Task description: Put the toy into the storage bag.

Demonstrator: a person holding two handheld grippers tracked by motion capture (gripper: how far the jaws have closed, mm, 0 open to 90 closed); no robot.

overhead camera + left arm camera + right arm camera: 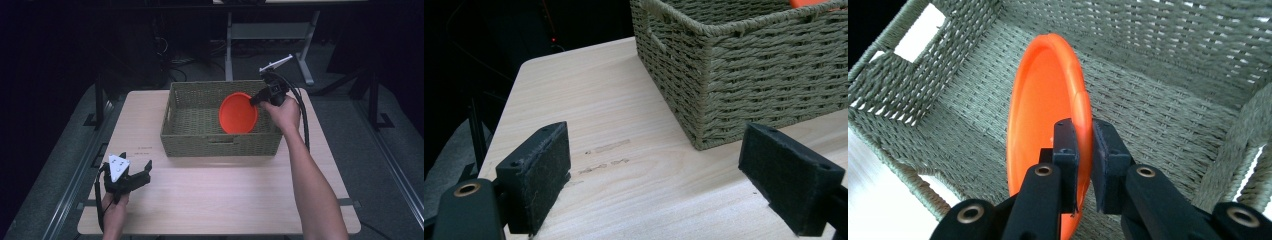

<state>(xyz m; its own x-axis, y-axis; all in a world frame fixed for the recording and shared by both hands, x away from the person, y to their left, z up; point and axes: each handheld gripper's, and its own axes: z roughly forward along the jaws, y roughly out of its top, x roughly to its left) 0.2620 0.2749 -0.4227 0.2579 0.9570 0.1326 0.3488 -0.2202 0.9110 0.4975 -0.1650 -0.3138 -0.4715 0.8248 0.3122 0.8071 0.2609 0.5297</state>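
A: Currently holding orange plate (238,113) by its rim with right gripper (1083,150), jaws clamped tight on either side of the edge. Plate on edge, tilted, inside woven basket (190,135), toward the right half.

B: Touching the basket floor?

A: Cannot tell. Lower edge looks close to the bottom weave in the right gripper view, contact hidden behind the jaws.

B: Left gripper (131,173)?

A: Idle at near-left corner of table (225,200), well apart from the basket. Jaws wide apart, nothing between them but bare wood.

B: Progress?

A: Judged late stage. Done: plate picked up, carried over the rim, brought down inside. Left: settle plate on the bottom, let go, pull right gripper up and out. Likely risk: plate rolling or tipping against the near wall on release.
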